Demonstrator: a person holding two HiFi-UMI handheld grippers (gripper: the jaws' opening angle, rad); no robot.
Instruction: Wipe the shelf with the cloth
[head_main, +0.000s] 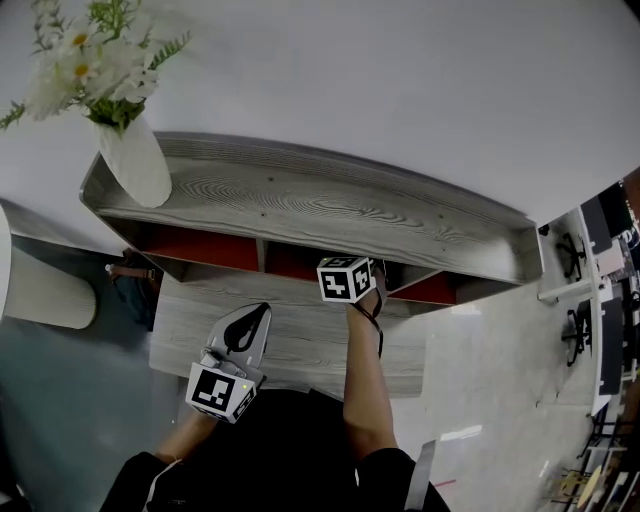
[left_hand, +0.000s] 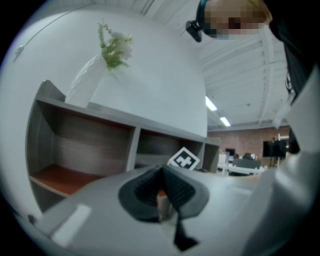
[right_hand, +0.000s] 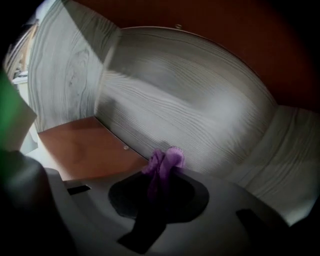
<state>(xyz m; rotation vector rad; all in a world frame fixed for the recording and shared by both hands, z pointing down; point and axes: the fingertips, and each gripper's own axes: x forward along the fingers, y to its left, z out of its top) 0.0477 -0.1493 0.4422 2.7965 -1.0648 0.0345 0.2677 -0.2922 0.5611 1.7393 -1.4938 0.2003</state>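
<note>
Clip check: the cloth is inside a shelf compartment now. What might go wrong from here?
1. The right gripper pinches only a small bunch of the purple cloth; rubbing against the wood might drag it out.
2. So little cloth sticks out that the gripper's hard tips may scrape the shelf.
3. The vase of flowers stands near the left end of the shelf top; a hard bump could tip it.
</note>
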